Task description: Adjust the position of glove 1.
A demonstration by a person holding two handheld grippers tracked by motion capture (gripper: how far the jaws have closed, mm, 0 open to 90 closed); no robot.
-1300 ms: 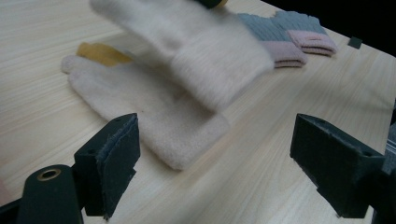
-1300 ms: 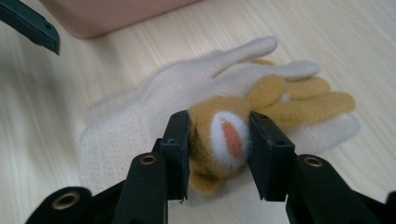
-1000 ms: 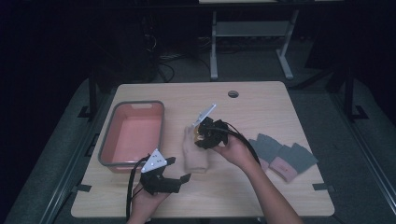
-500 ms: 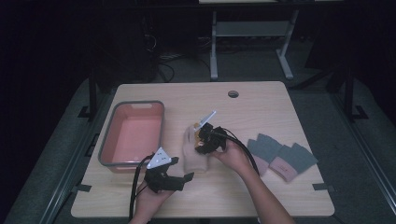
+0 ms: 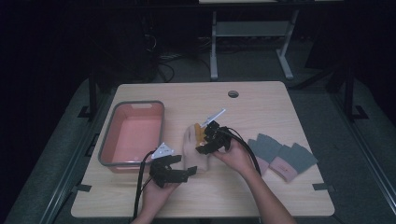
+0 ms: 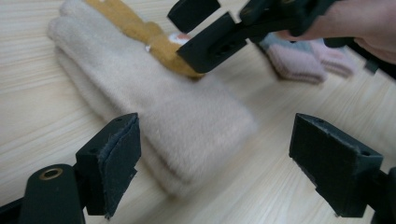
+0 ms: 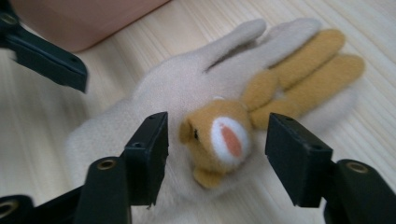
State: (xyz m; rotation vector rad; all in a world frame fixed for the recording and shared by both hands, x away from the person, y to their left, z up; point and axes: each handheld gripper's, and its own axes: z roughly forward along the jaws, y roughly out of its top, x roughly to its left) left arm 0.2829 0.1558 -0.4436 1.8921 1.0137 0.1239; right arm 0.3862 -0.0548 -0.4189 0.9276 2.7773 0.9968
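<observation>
High view: the right gripper (image 5: 204,140) and left gripper (image 5: 180,169) flank the beige glove (image 5: 191,151) on the table (image 5: 280,102).

Left gripper view: jaws wide apart, empty, the glove's cuff just ahead between them.

Right gripper view: jaws have just been opening; they straddle the glove's rabbit face (image 7: 219,140), pads clear of it.

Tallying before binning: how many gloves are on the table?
3, perhaps more: a cream glove between the grippers, and two grey-pink gloves right of the right hand. Stacked ones may be hidden.
</observation>
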